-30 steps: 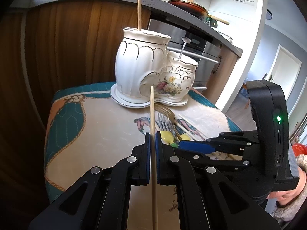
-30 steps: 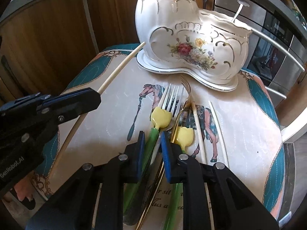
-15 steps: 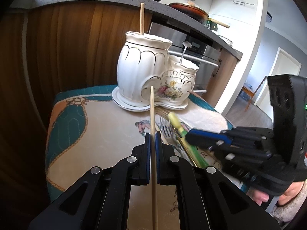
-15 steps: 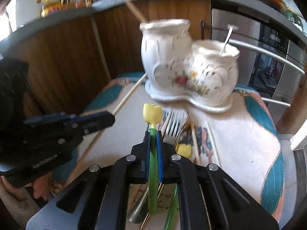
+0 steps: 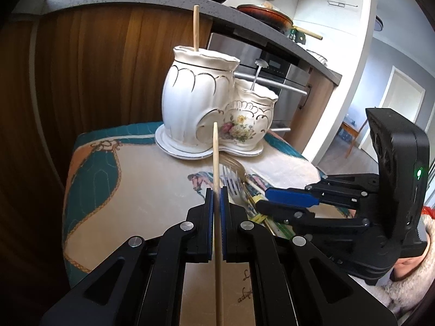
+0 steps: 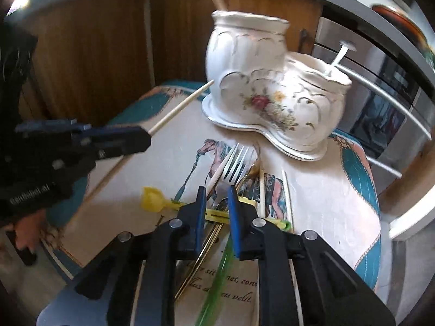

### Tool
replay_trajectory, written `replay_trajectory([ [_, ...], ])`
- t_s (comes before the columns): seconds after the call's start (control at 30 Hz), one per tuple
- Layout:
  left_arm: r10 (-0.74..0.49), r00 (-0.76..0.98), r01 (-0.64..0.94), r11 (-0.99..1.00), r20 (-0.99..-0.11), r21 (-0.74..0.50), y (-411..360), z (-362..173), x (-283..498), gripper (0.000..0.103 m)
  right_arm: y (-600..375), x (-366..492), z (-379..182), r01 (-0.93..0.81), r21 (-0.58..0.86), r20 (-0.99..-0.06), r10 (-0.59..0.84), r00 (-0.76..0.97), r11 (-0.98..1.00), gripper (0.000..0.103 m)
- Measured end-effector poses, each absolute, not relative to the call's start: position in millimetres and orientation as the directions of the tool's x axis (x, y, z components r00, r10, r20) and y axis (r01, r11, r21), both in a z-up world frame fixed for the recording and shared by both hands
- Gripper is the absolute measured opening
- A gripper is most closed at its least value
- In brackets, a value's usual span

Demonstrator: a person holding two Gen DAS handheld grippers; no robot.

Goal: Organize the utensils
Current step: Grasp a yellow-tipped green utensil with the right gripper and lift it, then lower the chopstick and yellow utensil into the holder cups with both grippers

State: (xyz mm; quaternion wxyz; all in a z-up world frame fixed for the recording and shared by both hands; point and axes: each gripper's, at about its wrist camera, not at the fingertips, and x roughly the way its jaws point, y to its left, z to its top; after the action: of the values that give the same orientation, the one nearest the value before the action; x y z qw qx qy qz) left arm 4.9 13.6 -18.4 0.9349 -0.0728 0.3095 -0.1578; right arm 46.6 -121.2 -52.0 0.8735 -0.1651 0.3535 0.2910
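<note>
Wooden chopstick [image 5: 216,163] pinched in left tongs [image 5: 216,203], right tongs [image 6: 216,203] just opening, blurred, clasping nothing.

Wooden chopstick [image 5: 215,163] points toward white two-pot holder [image 5: 214,108]; forks [image 6: 233,163] lie flat.

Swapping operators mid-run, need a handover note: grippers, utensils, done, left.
Left gripper: shut on a wooden chopstick, tip aimed toward the ceramic holder.
Right gripper: jaws have just been opening, nothing clamped between them; it is over the loose pile on the table.
Done: one wooden stick stands in the tall compartment, a metal handle in the low one.
Left: the held chopstick, the tulip pick lying crosswise, the white fork, gold cutlery, pale chopsticks.
</note>
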Motion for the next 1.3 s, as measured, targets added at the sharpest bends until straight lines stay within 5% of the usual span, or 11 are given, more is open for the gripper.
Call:
replay_trajectory([
  [0.23, -0.338, 0.762, 0.239, 0.94, -0.552, -0.245, 18.8, -18.4, 6.1, 0.005, -107.1, 34.9, -55.6, -0.747, -0.185, -0.756, 0.394, 0.523, 0.638, 0.04],
  [0.6, -0.336, 0.762, 0.231, 0.94, -0.554, -0.252, 19.3, -19.3, 8.1, 0.005, -79.8, 34.5, -68.6, -0.843, -0.33, -0.816, 0.321, 0.481, 0.424, 0.047],
  [0.7, -0.337, 0.761, 0.23, 0.939, -0.555, -0.256, 19.7, -19.5, 8.8, 0.005, -77.5, 46.2, -67.7, -0.862, -0.255, -0.847, 0.329, 0.418, 0.439, 0.034],
  [0.8, -0.338, 0.759, 0.228, 0.938, -0.556, -0.259, 20.7, -20.2, 9.1, 0.005, -78.5, 55.4, -68.0, -0.856, -0.232, -0.856, 0.321, 0.405, 0.462, 0.011],
  [1.07, -0.344, 0.77, 0.231, 0.935, -0.537, -0.269, 24.5, -16.2, 5.8, 0.005, -95.4, 42.2, -47.1, -0.828, -0.188, -0.792, 0.417, 0.446, 0.528, 0.01],
  [1.3, -0.333, 0.841, 0.243, 0.937, -0.427, -0.252, 32.2, 16.1, -14.9, 0.005, -154.4, 29.2, 6.8, -0.752, -0.066, -0.524, 0.619, 0.585, 0.656, 0.01],
])
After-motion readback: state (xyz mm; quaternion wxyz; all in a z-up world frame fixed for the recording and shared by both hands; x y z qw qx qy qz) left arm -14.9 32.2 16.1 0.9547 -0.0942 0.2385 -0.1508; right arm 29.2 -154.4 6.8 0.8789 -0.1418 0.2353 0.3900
